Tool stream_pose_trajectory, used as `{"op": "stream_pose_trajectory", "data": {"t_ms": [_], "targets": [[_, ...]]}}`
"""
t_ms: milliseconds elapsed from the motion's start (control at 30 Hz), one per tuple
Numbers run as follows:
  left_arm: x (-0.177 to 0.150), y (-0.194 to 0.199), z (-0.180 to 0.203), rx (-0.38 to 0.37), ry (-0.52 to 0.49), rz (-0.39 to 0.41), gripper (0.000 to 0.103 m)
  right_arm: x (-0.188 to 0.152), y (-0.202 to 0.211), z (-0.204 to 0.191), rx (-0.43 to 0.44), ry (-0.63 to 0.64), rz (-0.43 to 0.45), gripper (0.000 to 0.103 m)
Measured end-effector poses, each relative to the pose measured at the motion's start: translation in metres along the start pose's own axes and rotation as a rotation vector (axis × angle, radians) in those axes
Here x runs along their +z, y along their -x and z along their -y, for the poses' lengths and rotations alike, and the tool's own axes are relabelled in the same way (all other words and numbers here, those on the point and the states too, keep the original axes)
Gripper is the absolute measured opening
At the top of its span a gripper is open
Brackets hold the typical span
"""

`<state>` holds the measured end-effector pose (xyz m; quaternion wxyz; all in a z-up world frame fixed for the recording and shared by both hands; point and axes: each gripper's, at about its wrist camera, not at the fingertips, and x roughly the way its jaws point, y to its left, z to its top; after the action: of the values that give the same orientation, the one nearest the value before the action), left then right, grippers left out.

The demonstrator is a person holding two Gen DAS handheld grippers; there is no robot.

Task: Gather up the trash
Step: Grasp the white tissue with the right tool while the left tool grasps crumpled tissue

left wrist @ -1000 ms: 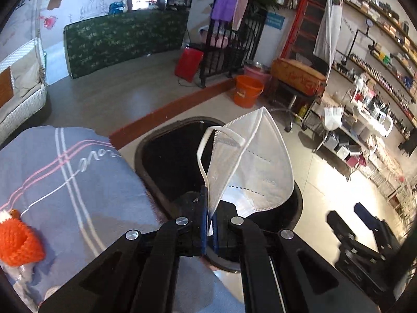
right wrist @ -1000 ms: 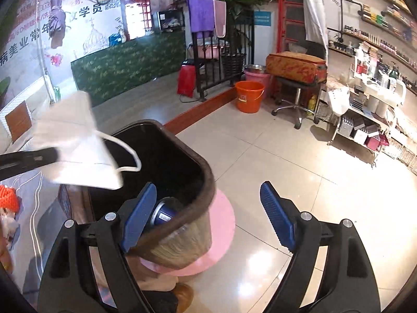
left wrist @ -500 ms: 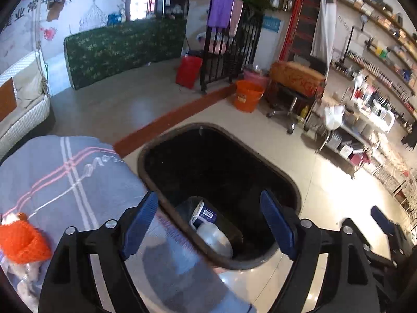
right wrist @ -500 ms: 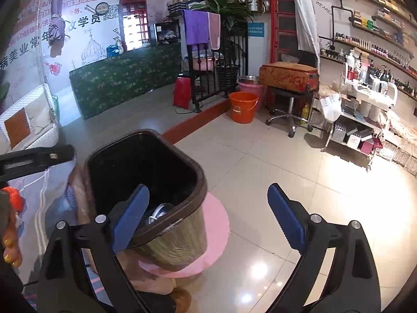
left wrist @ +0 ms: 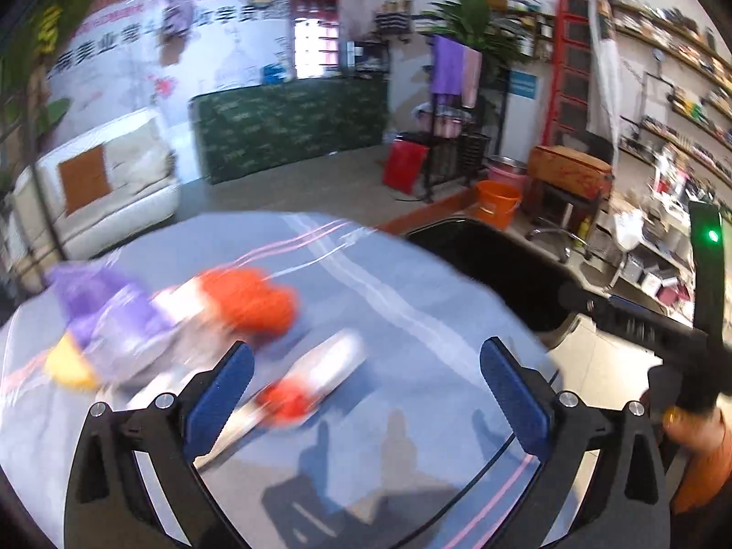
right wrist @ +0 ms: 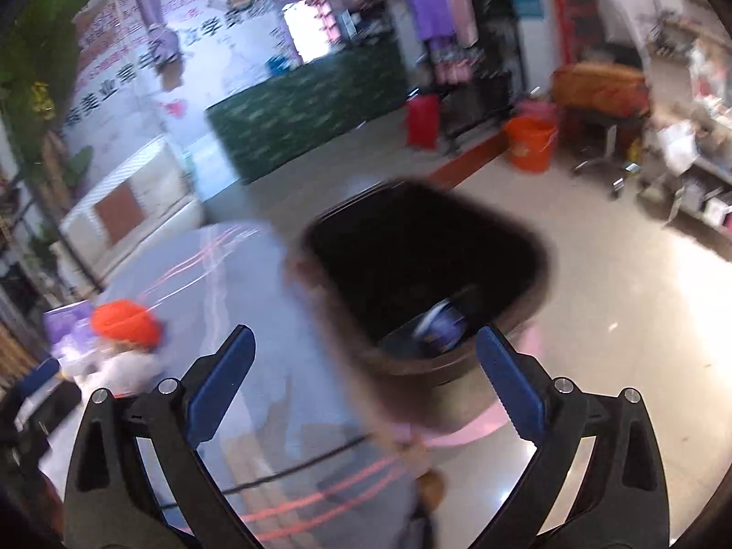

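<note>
My left gripper (left wrist: 366,384) is open and empty above the round table's blue-grey striped cloth (left wrist: 411,302). Blurred trash lies ahead of it: an orange net ball (left wrist: 249,302), a purple wrapper (left wrist: 105,306), a yellow piece (left wrist: 71,366) and a white tube with a red end (left wrist: 306,384). The black trash bin (left wrist: 494,265) stands at the table's right edge. My right gripper (right wrist: 363,375) is open and empty over the table edge, beside the bin (right wrist: 425,261), which holds a blue can (right wrist: 441,325). The orange ball (right wrist: 126,322) shows at left.
The bin stands on a pink round base (right wrist: 494,425) on the tiled floor. A white sofa (left wrist: 105,183), a green-covered counter (left wrist: 293,123), an orange bucket (left wrist: 498,201) and shelves (left wrist: 663,247) are farther off. A black cable (left wrist: 480,471) lies on the cloth.
The left gripper let go of the white mask over the bin, opened, and swung left over the table's trash. The right gripper also turned left towards the table, staying open.
</note>
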<state>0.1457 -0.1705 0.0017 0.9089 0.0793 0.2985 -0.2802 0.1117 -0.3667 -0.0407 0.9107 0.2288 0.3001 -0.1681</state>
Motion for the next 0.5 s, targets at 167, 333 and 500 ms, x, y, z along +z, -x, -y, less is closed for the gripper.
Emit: {"op": "stream_pose_trajectory", "data": {"t_ms": [167, 333, 500], "targets": [[-0.027, 0.023, -0.057, 0.100, 0.124, -0.021, 0.098, -0.014, -0.009, -0.061, 0.146, 0.085, -0.098, 0.096], [-0.048, 0.035, -0.101, 0.196, 0.188, -0.061, 0.098, -0.028, -0.011, -0.123, 0.263, 0.200, -0.136, 0.096], [-0.074, 0.048, -0.131, 0.246, 0.241, -0.077, 0.098, -0.039, -0.028, -0.169, 0.243, 0.301, -0.213, 0.090]]}}
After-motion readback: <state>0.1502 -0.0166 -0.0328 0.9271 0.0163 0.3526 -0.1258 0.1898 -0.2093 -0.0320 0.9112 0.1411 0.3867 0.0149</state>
